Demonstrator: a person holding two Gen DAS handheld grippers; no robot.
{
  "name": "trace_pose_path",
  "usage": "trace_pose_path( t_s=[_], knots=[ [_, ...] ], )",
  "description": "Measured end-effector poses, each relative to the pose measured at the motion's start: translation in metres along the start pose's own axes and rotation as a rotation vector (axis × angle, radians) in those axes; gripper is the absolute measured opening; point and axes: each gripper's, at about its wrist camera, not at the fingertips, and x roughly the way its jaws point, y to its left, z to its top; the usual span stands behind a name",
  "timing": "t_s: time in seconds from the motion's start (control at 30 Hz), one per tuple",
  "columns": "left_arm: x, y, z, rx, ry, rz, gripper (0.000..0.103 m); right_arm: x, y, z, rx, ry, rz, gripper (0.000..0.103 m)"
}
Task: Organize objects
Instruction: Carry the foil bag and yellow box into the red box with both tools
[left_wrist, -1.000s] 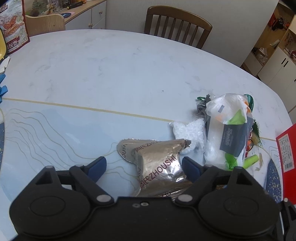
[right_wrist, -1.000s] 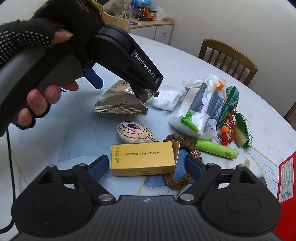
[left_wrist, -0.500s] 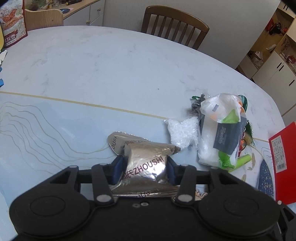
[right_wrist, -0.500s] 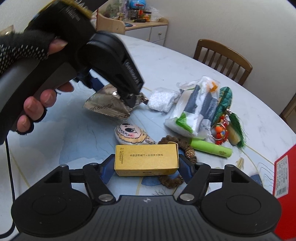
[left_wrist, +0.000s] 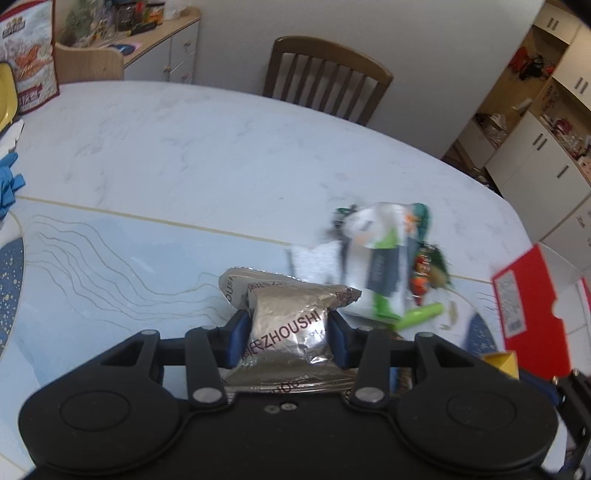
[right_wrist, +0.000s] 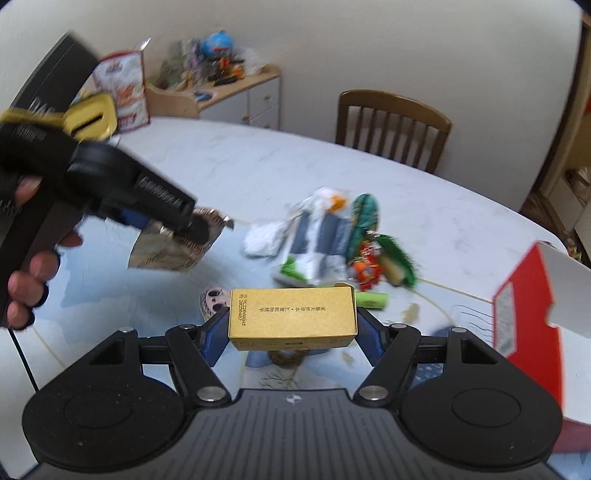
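Silver foil packet (left_wrist: 288, 328), printed ZHOUSHI, sits clamped between the blue pads of the left gripper (left_wrist: 287, 334); the right wrist view shows it lifted clear of the table (left_wrist: 184, 155), hanging crumpled below the jaws. A hand (right_wrist: 26, 280) in a dark fingerless glove wraps the left gripper's handle, which tilts so that its nose points down and across the table. The right gripper (right_wrist: 291, 326) has its jaws closed on the two ends of a gold box (right_wrist: 292, 317), held level above the table with its long side facing the camera.

Beneath and beyond the gold box lie a small oval face charm (right_wrist: 211, 300), a green tube (right_wrist: 371, 300), a clear bag of white and grey items (right_wrist: 314, 243), a small white packet (right_wrist: 260, 240) and a green tasselled trinket (right_wrist: 391, 258), all bunched toward the right side of the table; blur hides their finer detail. A red box (right_wrist: 524, 332) stands at the right edge. The table is pale marble with a light blue inlay crossed by thin gold lines. At the far edge stands a wooden chair (right_wrist: 391, 125); at the far left corner stand a snack bag (left_wrist: 27, 66) and a yellow object. White cabinets line the room's walls.
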Motion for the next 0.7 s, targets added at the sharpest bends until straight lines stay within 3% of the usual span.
trace_pose_path(
  t_s=[0.4,0.7],
  knots=[
    [-0.048,-0.101,-0.017,0.121,-0.048,-0.058,0.044,-0.077,-0.089,-0.003,0.065,-0.117,-0.021,0.07],
    [-0.037,-0.197,-0.027,0.17,-0.048,-0.086,0.044,-0.103,-0.182,-0.022,0.09,-0.119,-0.058,0.07]
  ],
)
